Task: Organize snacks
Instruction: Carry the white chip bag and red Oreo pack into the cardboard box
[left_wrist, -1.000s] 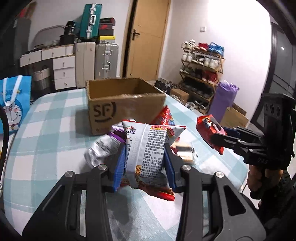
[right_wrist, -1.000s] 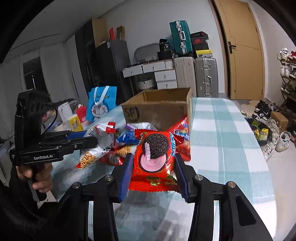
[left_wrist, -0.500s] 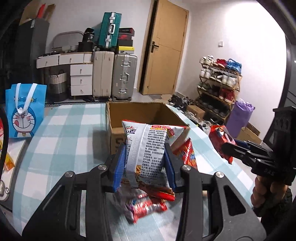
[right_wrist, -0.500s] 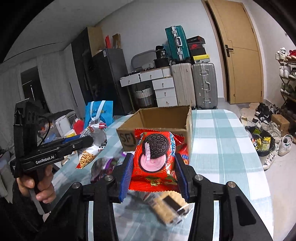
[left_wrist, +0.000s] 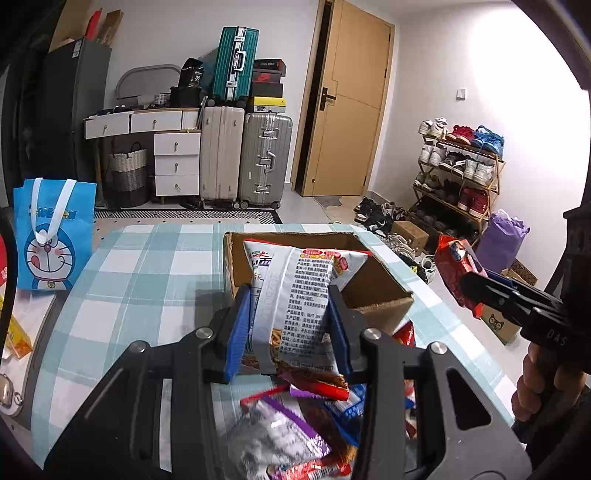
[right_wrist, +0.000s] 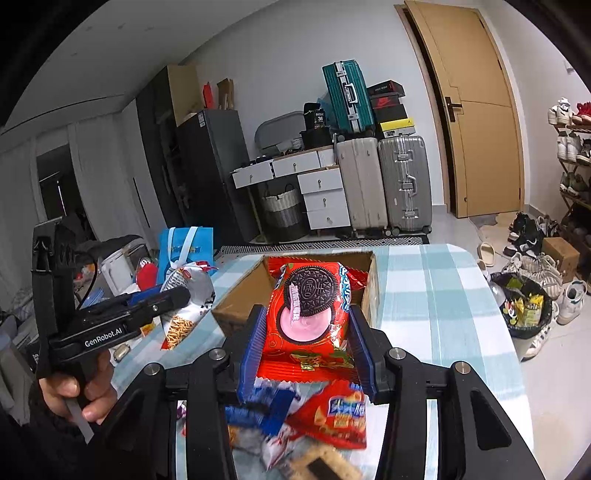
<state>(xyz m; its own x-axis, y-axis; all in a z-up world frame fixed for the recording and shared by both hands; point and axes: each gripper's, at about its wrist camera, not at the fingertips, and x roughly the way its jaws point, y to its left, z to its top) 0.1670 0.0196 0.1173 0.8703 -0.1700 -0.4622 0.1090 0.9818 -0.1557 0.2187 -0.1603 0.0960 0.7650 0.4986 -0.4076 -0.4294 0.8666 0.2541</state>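
Note:
My left gripper is shut on a white noodle-snack bag and holds it in the air at the near edge of the open cardboard box. My right gripper is shut on a red Oreo packet, also raised in front of the box. In the left wrist view the right gripper is at the right with the Oreo packet. In the right wrist view the left gripper is at the left with the noodle bag.
Several loose snack packets lie on the checked tablecloth below both grippers, also seen in the right wrist view. A blue cartoon bag stands at the table's left. Suitcases, drawers, a shoe rack and a bin stand beyond.
Both grippers have risen and moved forward toward the box, each still holding its packet. The box now sits closer and lower in both views, with the loose snacks passing underneath.

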